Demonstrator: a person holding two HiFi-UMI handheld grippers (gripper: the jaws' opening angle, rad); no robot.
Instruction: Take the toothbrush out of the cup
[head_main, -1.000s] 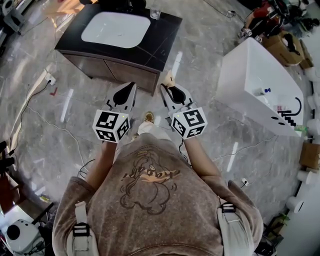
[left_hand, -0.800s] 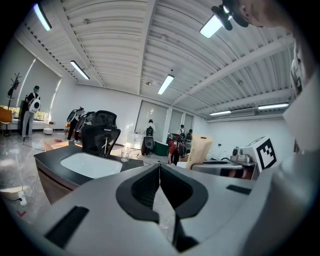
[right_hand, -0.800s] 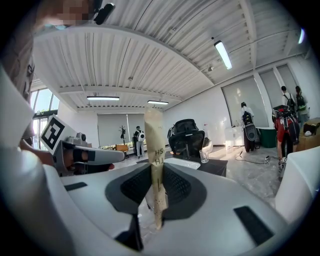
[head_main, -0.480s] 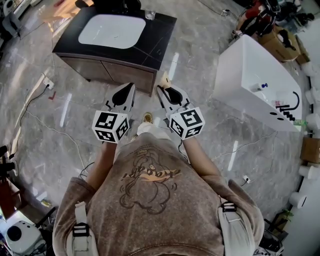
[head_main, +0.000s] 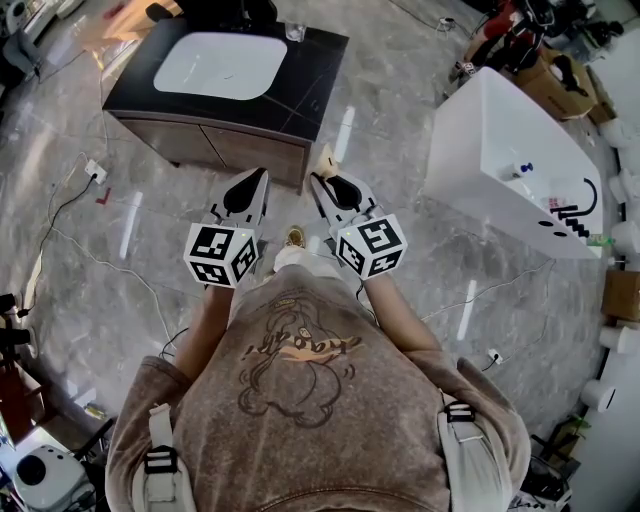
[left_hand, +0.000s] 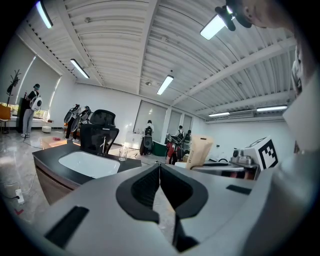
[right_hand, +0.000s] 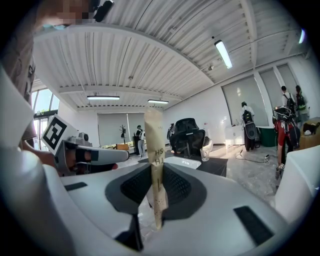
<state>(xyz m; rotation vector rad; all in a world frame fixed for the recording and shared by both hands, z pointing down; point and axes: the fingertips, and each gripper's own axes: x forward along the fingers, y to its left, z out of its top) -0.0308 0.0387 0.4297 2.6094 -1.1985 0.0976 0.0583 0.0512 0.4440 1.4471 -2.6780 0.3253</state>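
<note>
Both grippers are held side by side in front of the person's chest, pointing toward a dark vanity. My right gripper (head_main: 318, 178) (right_hand: 157, 170) is shut on a flat tan paper packet (head_main: 326, 158) (right_hand: 155, 150) with printed letters, which stands upright between the pads. My left gripper (head_main: 265, 172) (left_hand: 160, 167) is shut with nothing in it. A clear glass cup (head_main: 292, 32) (left_hand: 123, 153) (right_hand: 204, 154) stands on the vanity's far right corner, well beyond both grippers. I cannot tell if anything is in it. The tan packet (left_hand: 199, 152) also shows in the left gripper view.
The dark vanity (head_main: 310, 70) holds a white sink (head_main: 215, 65), with a black chair (left_hand: 98, 131) behind it. A white bathtub (head_main: 500, 150) stands to the right. Cables (head_main: 70, 210) trail over the marble floor. Boxes and gear lie at the far right, and people stand in the background.
Both grippers keep the same pose and the right one still holds the packet. Only the head view has drifted a little, shifting the vanity and the tub slightly left in the frame.
</note>
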